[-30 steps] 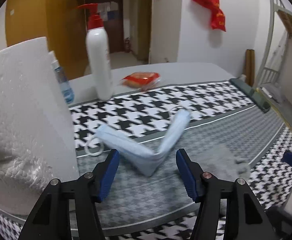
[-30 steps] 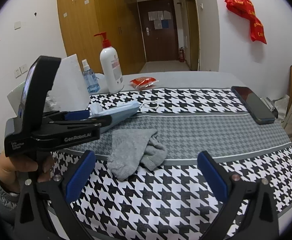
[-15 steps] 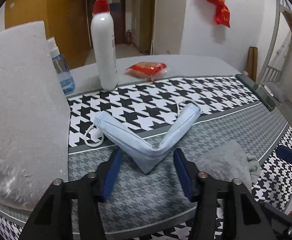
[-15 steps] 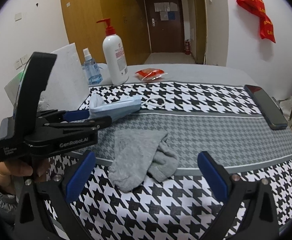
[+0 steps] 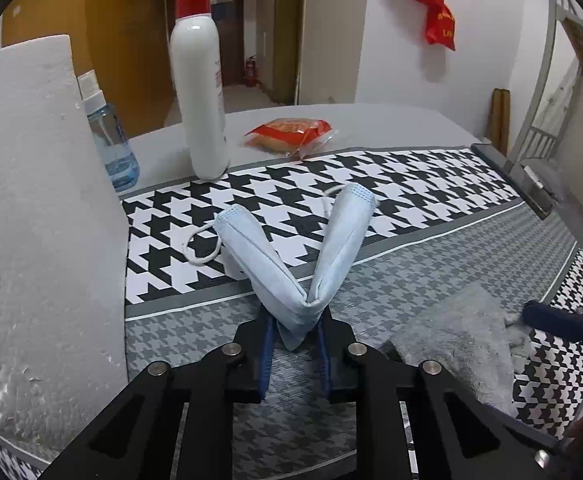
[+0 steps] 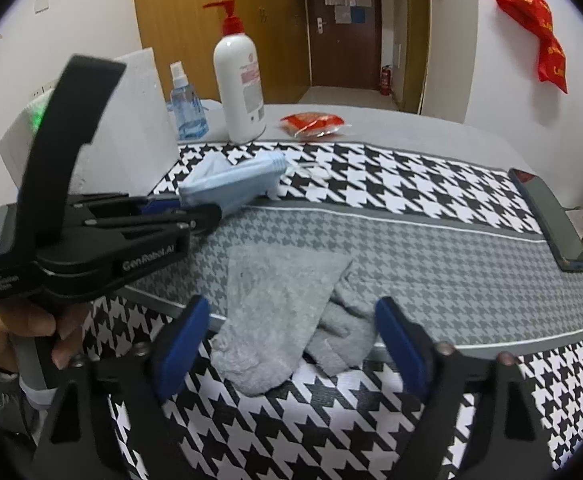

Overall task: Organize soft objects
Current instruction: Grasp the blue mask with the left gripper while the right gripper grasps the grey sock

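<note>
A light-blue face mask [image 5: 291,264], folded into a V, lies on the houndstooth cloth. My left gripper [image 5: 295,336] has its jaws closing, and the blue pads pinch the mask's fold between them. The right wrist view shows that left gripper [image 6: 195,216] from the side with the mask [image 6: 235,188] sticking out of its tips. A crumpled grey sock [image 6: 283,308] lies between the fingers of my right gripper [image 6: 291,344]. Its jaws are closing but the pads stand clear of the sock. The same sock [image 5: 459,344] and one right fingertip [image 5: 551,320] show in the left wrist view.
A white foam block [image 5: 31,200] stands close on the left. Behind the mask are a white pump bottle [image 5: 201,92], a small spray bottle [image 5: 111,140] and a red snack packet [image 5: 291,136]. A dark phone [image 6: 547,220] lies at the table's right edge.
The left jaws have drawn in from either side of the mask's fold until they pinch it, narrowing the V. The right gripper has moved down over the grey sock and its jaws have narrowed.
</note>
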